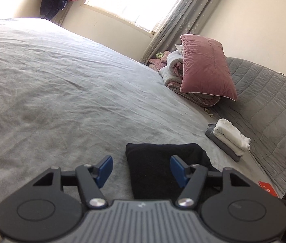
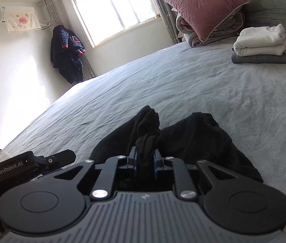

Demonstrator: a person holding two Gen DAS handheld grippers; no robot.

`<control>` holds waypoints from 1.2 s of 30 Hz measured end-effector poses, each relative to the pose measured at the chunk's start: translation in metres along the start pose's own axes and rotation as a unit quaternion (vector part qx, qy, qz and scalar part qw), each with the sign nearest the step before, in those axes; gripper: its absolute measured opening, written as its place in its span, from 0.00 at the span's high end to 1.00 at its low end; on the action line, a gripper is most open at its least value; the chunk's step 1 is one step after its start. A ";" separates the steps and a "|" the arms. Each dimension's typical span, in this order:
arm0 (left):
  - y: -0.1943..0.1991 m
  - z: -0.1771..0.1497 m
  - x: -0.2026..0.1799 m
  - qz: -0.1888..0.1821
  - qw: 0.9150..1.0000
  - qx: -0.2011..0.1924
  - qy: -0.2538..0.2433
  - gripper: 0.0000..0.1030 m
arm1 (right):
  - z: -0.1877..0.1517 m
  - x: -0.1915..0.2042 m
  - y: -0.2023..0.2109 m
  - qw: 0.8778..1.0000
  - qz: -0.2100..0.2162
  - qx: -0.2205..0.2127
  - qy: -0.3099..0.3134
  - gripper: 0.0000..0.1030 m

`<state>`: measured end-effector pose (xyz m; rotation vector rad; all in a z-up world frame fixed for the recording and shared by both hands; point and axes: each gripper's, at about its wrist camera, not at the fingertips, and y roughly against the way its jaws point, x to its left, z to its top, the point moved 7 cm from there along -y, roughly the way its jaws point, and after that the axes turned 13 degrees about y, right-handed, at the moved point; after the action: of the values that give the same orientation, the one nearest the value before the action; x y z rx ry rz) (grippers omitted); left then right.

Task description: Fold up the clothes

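A black garment (image 1: 159, 166) lies on the grey bed sheet (image 1: 72, 93), folded into a thick block in the left wrist view. My left gripper (image 1: 141, 169) hovers over its near edge, open, blue pads apart with nothing between them. In the right wrist view the same black garment (image 2: 193, 141) looks bunched, and my right gripper (image 2: 145, 159) is shut on a gathered fold of it. The left gripper's body (image 2: 31, 166) shows at the lower left there. A folded stack, white garment (image 2: 261, 41) on a grey one (image 2: 260, 58), rests near the headboard.
A pink pillow (image 2: 203, 4) leans on a rolled quilt (image 2: 189, 30) at the head of the bed. The quilted grey headboard (image 1: 264, 101) runs along the right. Dark clothes (image 2: 67, 54) hang by the window (image 2: 112, 10). A red item (image 1: 268, 188) lies at the bed's edge.
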<state>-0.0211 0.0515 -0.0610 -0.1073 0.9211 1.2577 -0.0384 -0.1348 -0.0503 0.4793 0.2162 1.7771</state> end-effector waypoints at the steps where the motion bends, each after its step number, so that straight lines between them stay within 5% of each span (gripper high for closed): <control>1: -0.002 0.000 -0.002 -0.002 1.000 0.000 -0.001 0.41 | 0.004 -0.001 0.001 1.000 0.002 -0.006 0.000 0.84; 6: -0.014 -0.007 -0.020 -0.020 1.000 0.002 -0.018 0.48 | 0.017 -0.007 0.007 1.000 0.005 -0.031 0.003 0.84; 17: -0.032 -0.040 -0.057 -0.039 0.993 0.040 -0.099 0.49 | 0.026 -0.043 0.028 0.998 -0.013 -0.062 0.003 0.84; 24: -0.042 -0.058 -0.063 -0.028 0.985 0.076 -0.150 0.48 | -0.014 -0.070 0.007 0.999 -0.034 0.028 -0.007 0.84; 28: -0.041 -0.060 -0.065 -0.025 0.980 0.079 -0.183 0.45 | -0.027 -0.069 0.003 0.999 -0.037 0.037 0.011 0.71; 31: -0.036 -0.052 -0.067 -0.031 0.979 0.073 -0.188 0.40 | -0.017 -0.067 0.010 0.998 -0.042 0.027 0.023 0.47; 36: -0.039 -0.028 -0.069 -0.044 0.985 0.057 -0.159 0.40 | 0.010 -0.079 0.016 0.999 -0.024 -0.018 -0.011 0.45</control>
<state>-0.0035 -0.0300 -0.0505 0.1391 0.7016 1.0982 -0.0334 -0.2159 -0.0515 0.4634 0.1781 1.7250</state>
